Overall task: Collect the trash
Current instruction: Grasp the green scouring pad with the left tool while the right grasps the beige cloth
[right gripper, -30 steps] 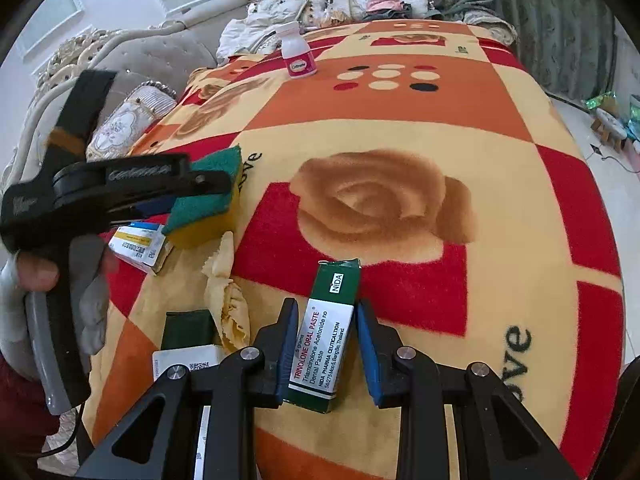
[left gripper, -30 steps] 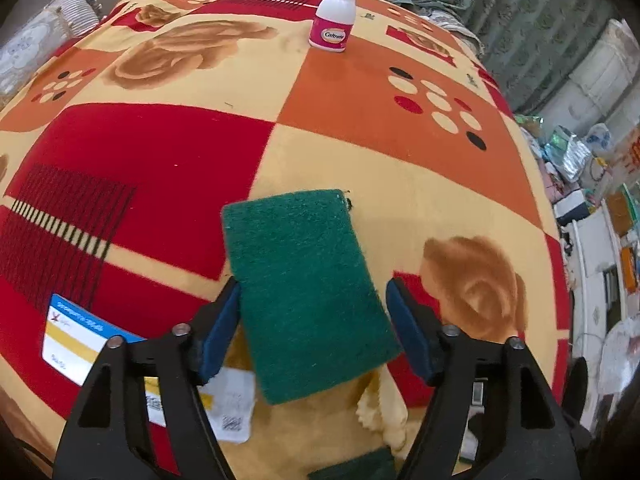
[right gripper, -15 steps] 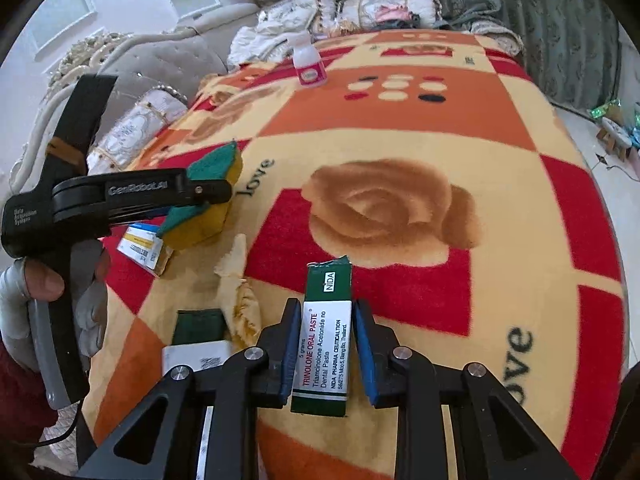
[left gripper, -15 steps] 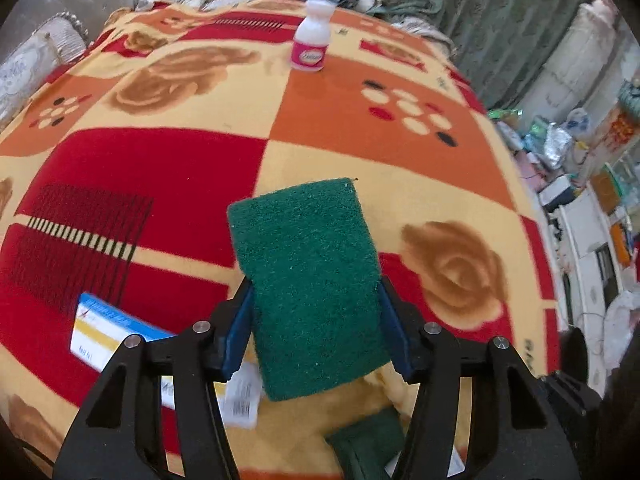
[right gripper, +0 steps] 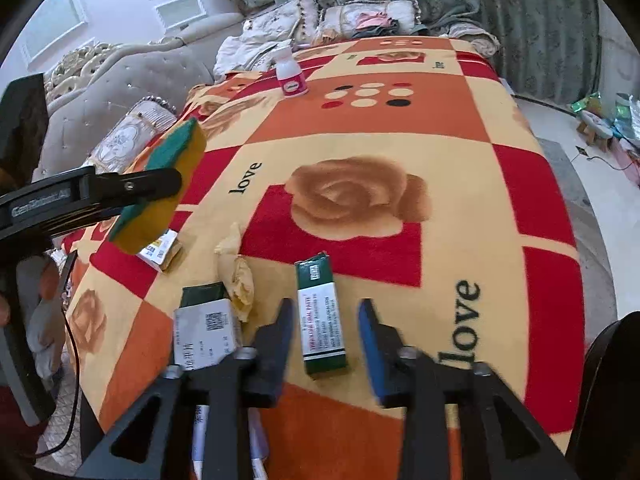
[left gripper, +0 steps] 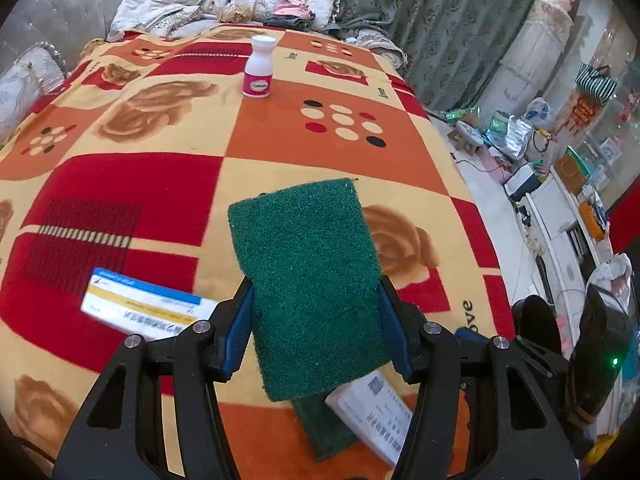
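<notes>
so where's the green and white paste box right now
In the right wrist view the paste box lies flat on the blanket, between the opening jaws of the right gripper, just right of the crumpled yellow wrapper.

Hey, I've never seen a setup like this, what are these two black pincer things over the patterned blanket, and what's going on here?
There is no robot here: a person holds a two-fingered grabbing tool in each hand, and each tool carries a wide-angle camera looking along its fingers. One picture comes from each camera.

The left tool is clamped on a green and yellow sponge, lifted off the blanket.

The right tool is opening, its pads clear of the green and white medicine box lying on the blanket between them.

Also on the blanket: a white bottle with a pink label, a blue and yellow box, a white box with a square code and a crumpled yellowish scrap.
</notes>
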`<state>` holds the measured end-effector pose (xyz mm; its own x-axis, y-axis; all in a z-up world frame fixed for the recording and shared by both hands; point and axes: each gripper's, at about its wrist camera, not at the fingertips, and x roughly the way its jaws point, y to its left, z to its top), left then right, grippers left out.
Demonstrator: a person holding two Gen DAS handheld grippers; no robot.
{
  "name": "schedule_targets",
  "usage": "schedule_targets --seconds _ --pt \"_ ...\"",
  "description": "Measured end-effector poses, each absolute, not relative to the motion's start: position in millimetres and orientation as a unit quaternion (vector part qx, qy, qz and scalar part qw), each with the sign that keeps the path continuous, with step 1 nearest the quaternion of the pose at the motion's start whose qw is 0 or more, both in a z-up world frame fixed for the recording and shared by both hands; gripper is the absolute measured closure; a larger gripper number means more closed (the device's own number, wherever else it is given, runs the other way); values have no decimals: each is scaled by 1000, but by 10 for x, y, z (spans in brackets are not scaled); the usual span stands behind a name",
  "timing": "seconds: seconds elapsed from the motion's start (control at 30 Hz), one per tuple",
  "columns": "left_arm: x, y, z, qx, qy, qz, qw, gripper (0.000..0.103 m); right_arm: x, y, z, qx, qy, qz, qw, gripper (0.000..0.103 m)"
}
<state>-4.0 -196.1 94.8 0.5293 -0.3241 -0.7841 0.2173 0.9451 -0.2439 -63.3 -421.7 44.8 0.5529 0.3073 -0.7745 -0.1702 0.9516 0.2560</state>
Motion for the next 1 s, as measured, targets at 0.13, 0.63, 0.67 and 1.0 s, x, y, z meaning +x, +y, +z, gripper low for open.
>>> schedule_targets --seconds 0.13,0.63,0.67,1.0 --pt "-126 -1746 963 -43 456 -132 879 47 -567 -4012 494 69 446 169 876 61" --pt "-299 -1415 717 -42 477 -113 871 47 -84 -3342 304 -9 486 205 850 84" --pt "-307 -1452 739 -43 475 -118 871 47 -115 -3380 348 -3 480 205 853 84" --pt "-521 -2182 959 -21 461 -188 867 47 -687 -3939 748 34 435 171 884 84"
